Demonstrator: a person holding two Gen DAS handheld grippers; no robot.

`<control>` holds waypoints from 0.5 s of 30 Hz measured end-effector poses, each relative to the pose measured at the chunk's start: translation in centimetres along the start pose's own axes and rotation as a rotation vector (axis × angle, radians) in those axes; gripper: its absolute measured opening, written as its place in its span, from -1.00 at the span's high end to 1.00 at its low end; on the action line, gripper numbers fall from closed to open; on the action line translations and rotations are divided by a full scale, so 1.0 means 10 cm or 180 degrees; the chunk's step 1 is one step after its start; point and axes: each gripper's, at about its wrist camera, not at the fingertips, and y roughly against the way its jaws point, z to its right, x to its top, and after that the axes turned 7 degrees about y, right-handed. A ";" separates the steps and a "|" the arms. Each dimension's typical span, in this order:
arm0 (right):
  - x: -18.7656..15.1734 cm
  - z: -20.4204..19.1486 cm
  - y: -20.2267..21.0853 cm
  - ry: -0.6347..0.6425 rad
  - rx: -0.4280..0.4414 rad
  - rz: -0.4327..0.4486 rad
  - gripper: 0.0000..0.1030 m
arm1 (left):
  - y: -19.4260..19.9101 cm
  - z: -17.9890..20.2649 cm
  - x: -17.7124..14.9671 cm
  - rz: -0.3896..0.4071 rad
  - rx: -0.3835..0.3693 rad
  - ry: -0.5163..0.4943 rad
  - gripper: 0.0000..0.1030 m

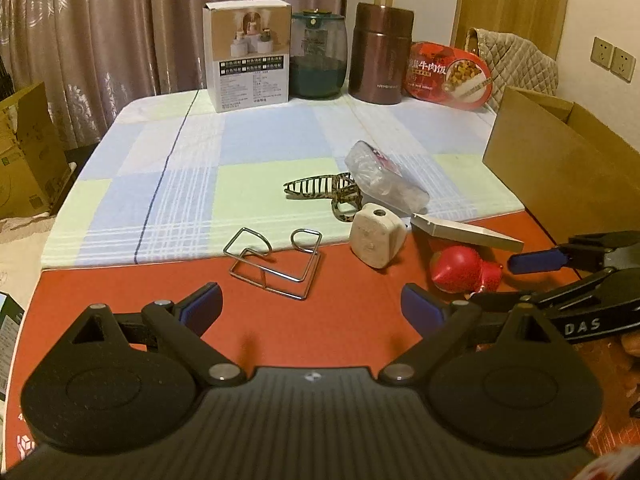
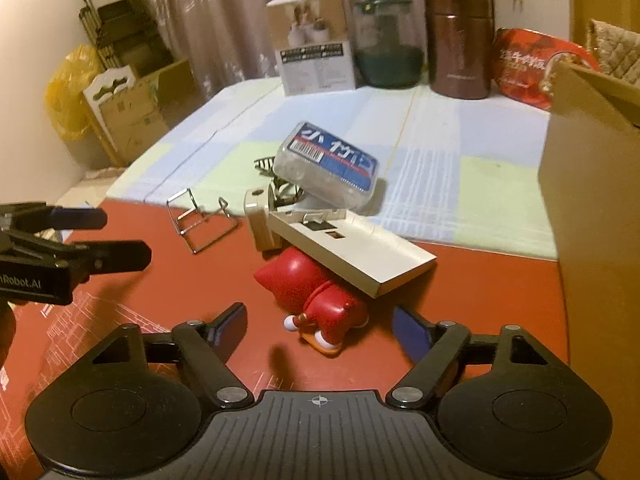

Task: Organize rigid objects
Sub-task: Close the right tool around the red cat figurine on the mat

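Looking along our left gripper [image 1: 312,308], we see its jaws wide apart and empty, the wire stand [image 1: 276,262] just beyond them. Our right gripper [image 2: 320,328], also parted, holds nothing; the red figurine [image 2: 314,298] lies between its fingertips, untouched, under the beige box [image 2: 352,248].

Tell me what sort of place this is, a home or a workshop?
Most likely a room in a home. Long pinkish patterned curtains hang behind a table under a blue and green checked cloth, and a brown metal food flask stands beside a red instant rice bowl.
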 end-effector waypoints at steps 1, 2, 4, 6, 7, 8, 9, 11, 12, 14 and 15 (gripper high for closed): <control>0.01 0.00 -0.04 0.0025 -0.0002 -0.0006 -0.41 | -0.02 0.00 0.00 -0.0016 -0.0007 -0.0001 -0.82; 0.01 0.00 -0.07 0.0048 -0.0005 -0.0012 -0.38 | -0.04 0.00 0.00 -0.0030 -0.0015 -0.0008 -0.82; 0.02 0.01 -0.12 0.0089 -0.0024 -0.0019 -0.31 | -0.08 -0.01 0.01 -0.0048 -0.0016 -0.0024 -0.82; 0.04 0.02 -0.16 0.0128 -0.0049 -0.0007 -0.25 | -0.11 -0.02 0.00 -0.0072 -0.0019 -0.0029 -0.82; 0.04 0.03 -0.18 0.0141 -0.0034 -0.0003 -0.24 | -0.12 -0.03 0.00 -0.0085 -0.0019 -0.0031 -0.82; 0.04 0.03 -0.20 0.0155 -0.0008 0.0004 -0.21 | -0.14 -0.04 0.00 -0.0095 -0.0015 -0.0033 -0.82; 0.05 0.03 -0.21 0.0170 0.0007 0.0007 -0.19 | -0.15 -0.05 0.00 -0.0103 -0.0013 -0.0033 -0.82; 0.05 0.02 -0.24 0.0223 0.0032 0.0008 -0.13 | -0.16 -0.07 0.00 -0.0111 -0.0012 -0.0022 -0.82; 0.06 0.01 -0.25 0.0244 0.0046 0.0006 -0.07 | -0.17 -0.07 0.00 -0.0113 -0.0011 -0.0013 -0.82; 0.06 0.00 -0.26 0.0251 0.0063 0.0010 -0.02 | -0.17 -0.08 0.00 -0.0116 -0.0019 -0.0010 -0.82; 0.06 0.00 -0.27 0.0248 0.0071 0.0007 0.01 | -0.16 -0.08 0.00 -0.0116 -0.0024 -0.0016 -0.82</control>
